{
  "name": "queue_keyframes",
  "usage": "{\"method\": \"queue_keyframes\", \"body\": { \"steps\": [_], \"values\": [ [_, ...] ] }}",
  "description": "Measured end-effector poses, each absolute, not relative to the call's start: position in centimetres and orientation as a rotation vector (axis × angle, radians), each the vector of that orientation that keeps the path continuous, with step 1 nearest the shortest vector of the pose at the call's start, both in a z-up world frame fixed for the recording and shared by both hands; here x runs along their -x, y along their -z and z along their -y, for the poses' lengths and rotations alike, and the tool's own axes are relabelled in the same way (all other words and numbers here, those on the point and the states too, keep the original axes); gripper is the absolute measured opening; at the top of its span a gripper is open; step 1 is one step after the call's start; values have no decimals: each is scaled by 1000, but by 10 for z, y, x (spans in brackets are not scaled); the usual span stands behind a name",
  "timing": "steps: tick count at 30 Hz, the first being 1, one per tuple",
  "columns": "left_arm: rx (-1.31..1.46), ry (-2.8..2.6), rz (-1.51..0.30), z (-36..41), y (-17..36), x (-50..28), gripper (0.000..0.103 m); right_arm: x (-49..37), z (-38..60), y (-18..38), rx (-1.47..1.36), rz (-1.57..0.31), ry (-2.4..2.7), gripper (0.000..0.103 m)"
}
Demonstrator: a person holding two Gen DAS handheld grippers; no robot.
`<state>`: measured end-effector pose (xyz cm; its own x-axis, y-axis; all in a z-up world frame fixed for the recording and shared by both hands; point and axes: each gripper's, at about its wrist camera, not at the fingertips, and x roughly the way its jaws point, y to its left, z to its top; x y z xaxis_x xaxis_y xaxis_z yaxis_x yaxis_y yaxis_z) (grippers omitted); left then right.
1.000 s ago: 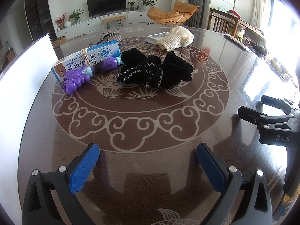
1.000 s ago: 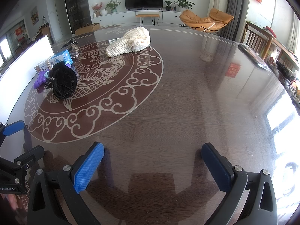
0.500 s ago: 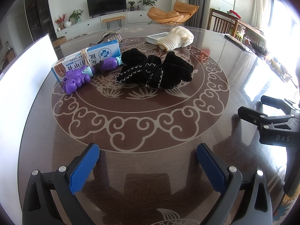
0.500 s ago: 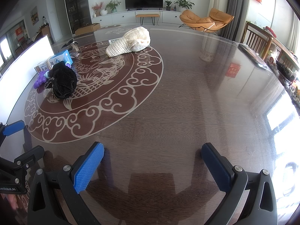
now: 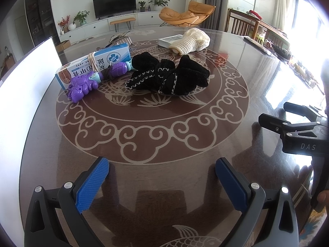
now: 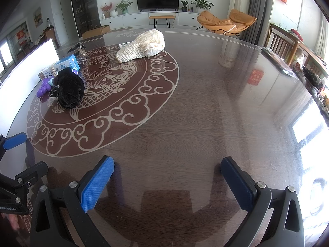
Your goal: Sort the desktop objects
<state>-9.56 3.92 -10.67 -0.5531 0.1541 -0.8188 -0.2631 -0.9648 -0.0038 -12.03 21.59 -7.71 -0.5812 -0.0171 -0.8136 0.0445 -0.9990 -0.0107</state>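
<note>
On the round patterned table lie a black knitted garment [image 5: 168, 76] [image 6: 68, 90], a purple toy [image 5: 82, 85] [image 6: 44, 87], a blue-and-white box [image 5: 96, 62] [image 6: 61, 65] bound with rubber bands, a cream knitted item [image 5: 190, 41] [image 6: 141, 46] and a white flat box [image 5: 169, 40] under it. My left gripper [image 5: 162, 177] is open and empty, well short of the black garment. My right gripper [image 6: 167, 177] is open and empty over bare table, right of the objects.
A white board [image 5: 22, 86] stands along the table's left edge. A dark clip-like object [image 5: 118, 38] lies at the far side. The right gripper's body [image 5: 298, 131] shows at the right of the left wrist view. Chairs [image 6: 281, 43] stand beyond the table's right rim.
</note>
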Motion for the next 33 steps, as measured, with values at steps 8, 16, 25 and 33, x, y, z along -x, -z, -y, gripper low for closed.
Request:
{"method": "queue_keyframes", "body": {
  "steps": [8,16,25,33],
  "values": [
    [1289,-2452,-37,-17,99,87,103,120,-216,77,-1421,-47,2762,103],
    [1255,-2487,242,16,68,113,103,120,-216,77,-1421,-46,2763,103],
    [1402,-2655,135,-61,66,214,103,120,-216,77,-1421,-46,2763,103],
    [1374,-2558,55,-33,98,190,82,120,-216,77,-1421,-46,2763,103]
  ]
}}
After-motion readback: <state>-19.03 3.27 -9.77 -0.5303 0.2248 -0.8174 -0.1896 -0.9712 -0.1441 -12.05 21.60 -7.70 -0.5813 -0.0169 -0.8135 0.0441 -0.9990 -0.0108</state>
